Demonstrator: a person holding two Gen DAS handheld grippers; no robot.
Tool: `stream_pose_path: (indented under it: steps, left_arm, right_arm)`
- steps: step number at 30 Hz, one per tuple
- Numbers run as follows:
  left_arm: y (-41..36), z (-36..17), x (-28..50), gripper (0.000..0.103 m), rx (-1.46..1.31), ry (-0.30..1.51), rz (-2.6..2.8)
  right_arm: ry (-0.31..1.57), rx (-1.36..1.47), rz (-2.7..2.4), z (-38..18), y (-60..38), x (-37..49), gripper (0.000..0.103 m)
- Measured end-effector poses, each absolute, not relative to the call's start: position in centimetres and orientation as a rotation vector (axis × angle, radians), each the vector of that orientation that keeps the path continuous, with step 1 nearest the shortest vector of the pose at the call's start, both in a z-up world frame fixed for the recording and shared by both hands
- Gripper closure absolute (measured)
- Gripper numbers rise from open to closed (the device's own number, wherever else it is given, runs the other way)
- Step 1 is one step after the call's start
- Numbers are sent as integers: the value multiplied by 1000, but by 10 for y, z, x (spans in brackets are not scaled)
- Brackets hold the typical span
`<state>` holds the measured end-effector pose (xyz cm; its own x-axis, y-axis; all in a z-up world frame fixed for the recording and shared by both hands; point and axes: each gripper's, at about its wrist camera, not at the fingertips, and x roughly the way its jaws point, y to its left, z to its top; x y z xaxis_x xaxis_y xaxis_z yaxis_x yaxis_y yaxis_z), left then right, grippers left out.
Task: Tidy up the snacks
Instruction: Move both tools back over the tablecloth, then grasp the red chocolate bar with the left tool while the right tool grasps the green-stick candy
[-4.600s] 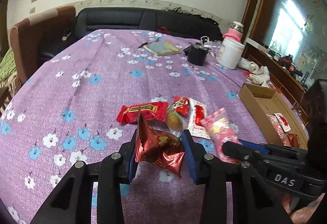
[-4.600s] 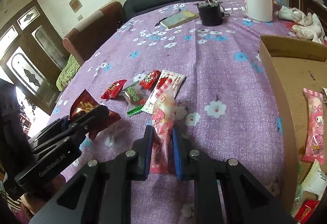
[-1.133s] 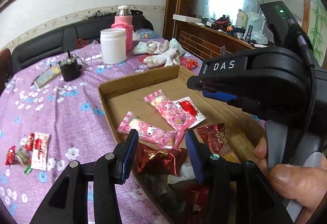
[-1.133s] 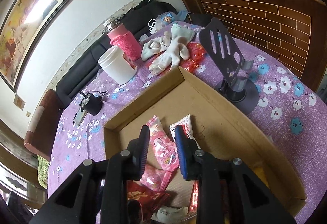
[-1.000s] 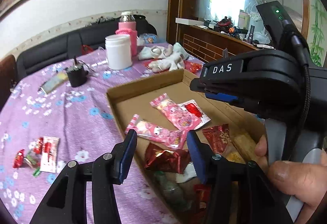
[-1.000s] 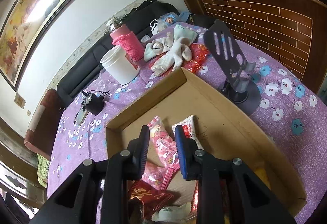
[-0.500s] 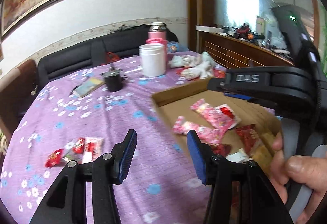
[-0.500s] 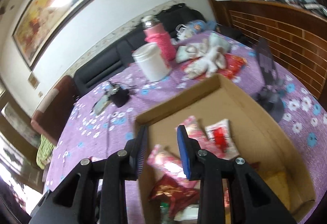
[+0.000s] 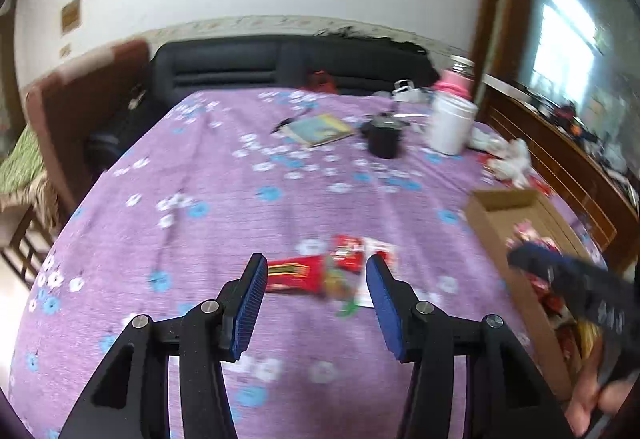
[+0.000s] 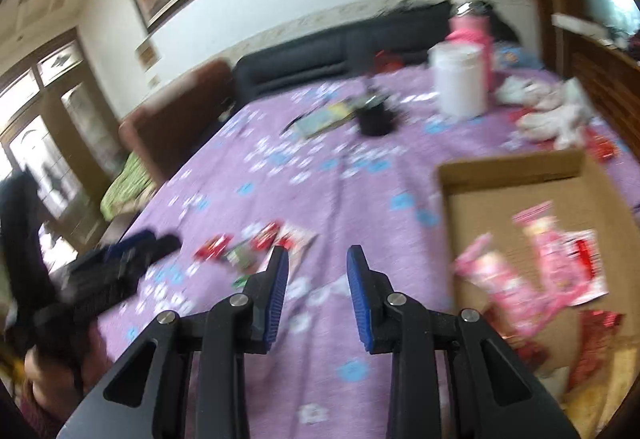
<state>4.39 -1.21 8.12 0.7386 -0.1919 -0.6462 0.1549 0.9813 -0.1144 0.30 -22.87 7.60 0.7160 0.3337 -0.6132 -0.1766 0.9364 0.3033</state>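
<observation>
Loose snacks lie on the purple flowered cloth: a long red wrapper (image 9: pixel 290 273), a small red packet (image 9: pixel 346 249) and a white-and-red packet (image 9: pixel 380 251). My left gripper (image 9: pixel 316 265) hovers just in front of them, open, with nothing between its pads. The right gripper (image 10: pixel 318 253) is open and holds nothing; the same pile (image 10: pixel 256 243) sits ahead to its left. The cardboard box (image 10: pixel 508 167) on the right holds pink packets (image 10: pixel 540 239) and a red foil pack (image 10: pixel 600 335). Both views are blurred.
A white jar (image 9: pixel 450 129), a pink bottle (image 9: pixel 454 87), a black cup (image 9: pixel 384 139) and a booklet (image 9: pixel 320 127) stand at the table's far side. White cloths (image 9: pixel 512 159) lie beyond the box (image 9: pixel 488 207). A black sofa (image 9: pixel 288 67) and a brown chair (image 9: pixel 80 107) border the table.
Both grippers have swung left from over the box to the loose pile. The red foil pack and the pink packet carried earlier now lie in the box.
</observation>
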Motion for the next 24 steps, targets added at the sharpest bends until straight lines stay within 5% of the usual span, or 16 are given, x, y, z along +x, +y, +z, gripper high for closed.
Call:
stream_pose_path:
  steps: [14,22,24]
  left_arm:
    - [12,24,133,49,-231,978,-320]
    - [16,29,84,48,-155,1058,-499]
    - [14,36,64,39,-77,1050,-559]
  right_arm:
    - [827,266,329,52,-217,14,74]
    - [822,298,335,55,-223,14,70]
    - [818,296,339,57,-221,13,69]
